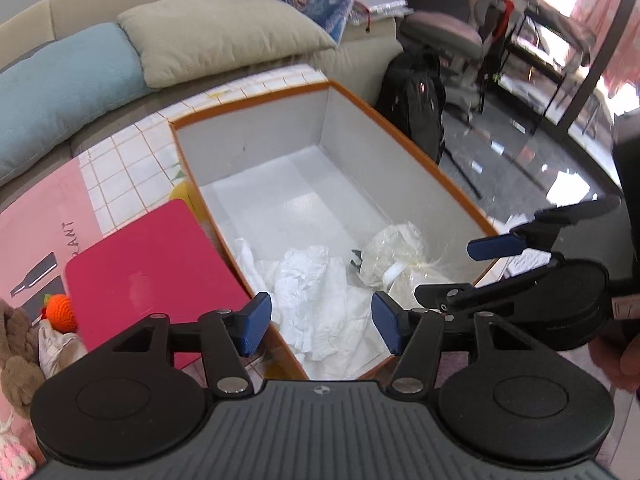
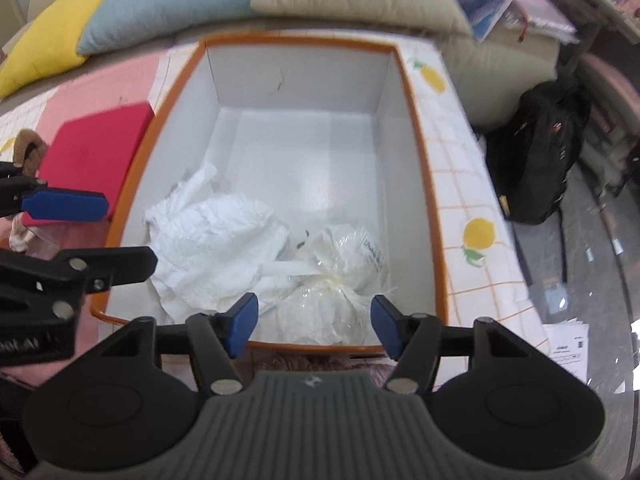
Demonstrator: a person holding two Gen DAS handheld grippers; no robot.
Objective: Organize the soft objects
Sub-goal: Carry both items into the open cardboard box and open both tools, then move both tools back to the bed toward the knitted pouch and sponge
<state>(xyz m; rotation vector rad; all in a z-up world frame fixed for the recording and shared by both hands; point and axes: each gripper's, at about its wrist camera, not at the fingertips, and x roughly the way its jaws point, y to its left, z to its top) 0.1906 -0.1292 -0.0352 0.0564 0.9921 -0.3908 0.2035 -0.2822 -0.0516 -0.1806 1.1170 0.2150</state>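
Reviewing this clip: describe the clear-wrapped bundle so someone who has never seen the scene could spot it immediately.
Find the big orange-rimmed white box on the tiled table. At its near end lie two white things; the clear-wrapped bundle is the one on the right in the right wrist view. Unlike the matte crumpled white cloth beside it, it is glossy plastic, cinched at the middle.

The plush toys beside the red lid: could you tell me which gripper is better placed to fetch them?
Left, probably: the left gripper hangs open nearest the red lid and plush toys; the right gripper sits farther over the box.
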